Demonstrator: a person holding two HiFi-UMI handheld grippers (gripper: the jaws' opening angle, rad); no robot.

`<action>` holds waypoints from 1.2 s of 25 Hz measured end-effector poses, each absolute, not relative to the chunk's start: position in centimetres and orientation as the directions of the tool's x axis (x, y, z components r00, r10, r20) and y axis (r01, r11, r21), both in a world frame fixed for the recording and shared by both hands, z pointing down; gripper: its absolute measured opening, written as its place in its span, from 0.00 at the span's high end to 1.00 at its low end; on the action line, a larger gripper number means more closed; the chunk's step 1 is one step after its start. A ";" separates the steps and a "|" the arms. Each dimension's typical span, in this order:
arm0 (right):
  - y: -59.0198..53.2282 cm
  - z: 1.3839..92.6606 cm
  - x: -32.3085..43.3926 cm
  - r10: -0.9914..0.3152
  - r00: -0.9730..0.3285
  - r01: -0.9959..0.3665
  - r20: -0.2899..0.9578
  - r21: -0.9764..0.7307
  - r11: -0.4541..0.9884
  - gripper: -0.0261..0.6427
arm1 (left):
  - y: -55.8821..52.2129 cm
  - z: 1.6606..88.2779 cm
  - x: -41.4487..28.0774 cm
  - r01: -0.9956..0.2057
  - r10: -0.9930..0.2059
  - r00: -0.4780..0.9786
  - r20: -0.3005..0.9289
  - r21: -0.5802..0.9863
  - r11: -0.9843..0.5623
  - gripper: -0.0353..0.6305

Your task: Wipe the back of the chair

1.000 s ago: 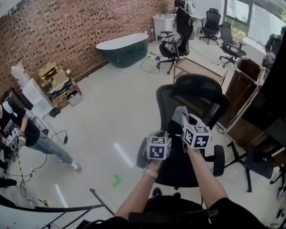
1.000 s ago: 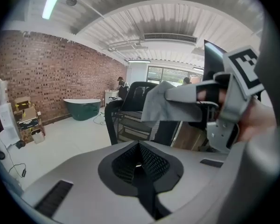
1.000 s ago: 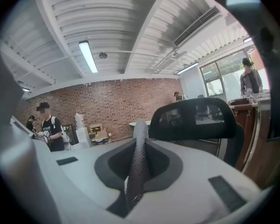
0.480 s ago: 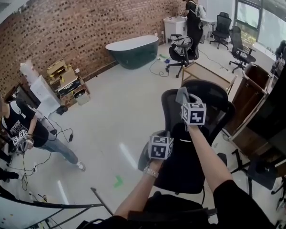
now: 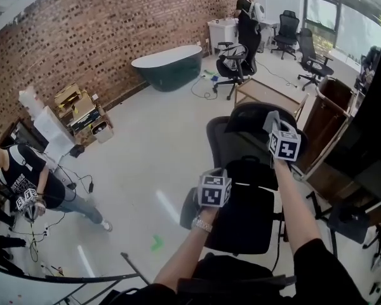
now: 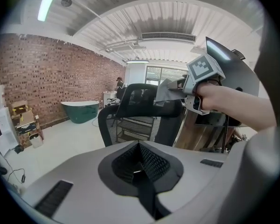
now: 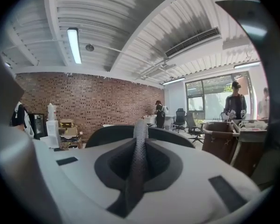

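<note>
A black mesh office chair (image 5: 240, 150) stands right in front of me, its back toward me and its headrest (image 5: 254, 114) on top. My right gripper (image 5: 274, 124) is shut on a grey cloth (image 5: 270, 119) held against the right part of the headrest. In the right gripper view the cloth (image 7: 140, 141) runs as a strip between the jaws, with the headrest's (image 7: 171, 135) dark curve just beyond. My left gripper (image 5: 216, 178) hovers lower, near the chair back's left side, shut and holding nothing. The left gripper view shows the chair (image 6: 135, 113) and the cloth (image 6: 165, 91).
A dark green bathtub (image 5: 167, 65) sits by the brick wall. Another office chair (image 5: 232, 65) and a standing person (image 5: 244, 18) are at the back. A wooden frame table (image 5: 267, 91) and a brown cabinet (image 5: 320, 116) stand close behind the chair. A person (image 5: 32, 176) is at left.
My right gripper has carried the cloth from the middle of the chair back up and rightward to the headrest. The left gripper has stayed almost where it was.
</note>
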State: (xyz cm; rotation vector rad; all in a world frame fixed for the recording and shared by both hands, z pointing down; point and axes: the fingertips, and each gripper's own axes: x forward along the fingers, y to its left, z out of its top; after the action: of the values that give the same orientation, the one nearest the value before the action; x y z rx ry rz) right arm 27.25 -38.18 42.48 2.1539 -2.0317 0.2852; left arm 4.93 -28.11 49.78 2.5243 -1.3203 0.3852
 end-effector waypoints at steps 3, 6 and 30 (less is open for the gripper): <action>-36.9 42.7 30.7 -0.960 0.106 -0.994 0.261 -0.002 -0.110 0.92 | -27.8 49.6 6.0 -0.817 -0.747 0.565 0.350 0.113 -0.566 0.96; -35.5 42.7 33.9 -0.951 0.146 -0.989 0.273 0.004 -0.151 0.92 | -27.4 49.6 7.1 -0.808 -0.736 0.578 0.353 0.116 -0.578 0.96; -37.8 43.2 11.4 -0.928 -0.269 -0.962 0.256 -0.033 0.270 0.92 | -26.8 50.6 4.0 -0.858 -0.779 0.505 0.372 0.122 -0.498 0.96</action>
State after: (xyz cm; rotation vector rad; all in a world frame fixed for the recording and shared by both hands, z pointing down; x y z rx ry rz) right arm 11.42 -37.81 43.25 1.7724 -2.3489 0.2703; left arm 3.97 -26.84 50.56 2.4602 -1.3780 0.3888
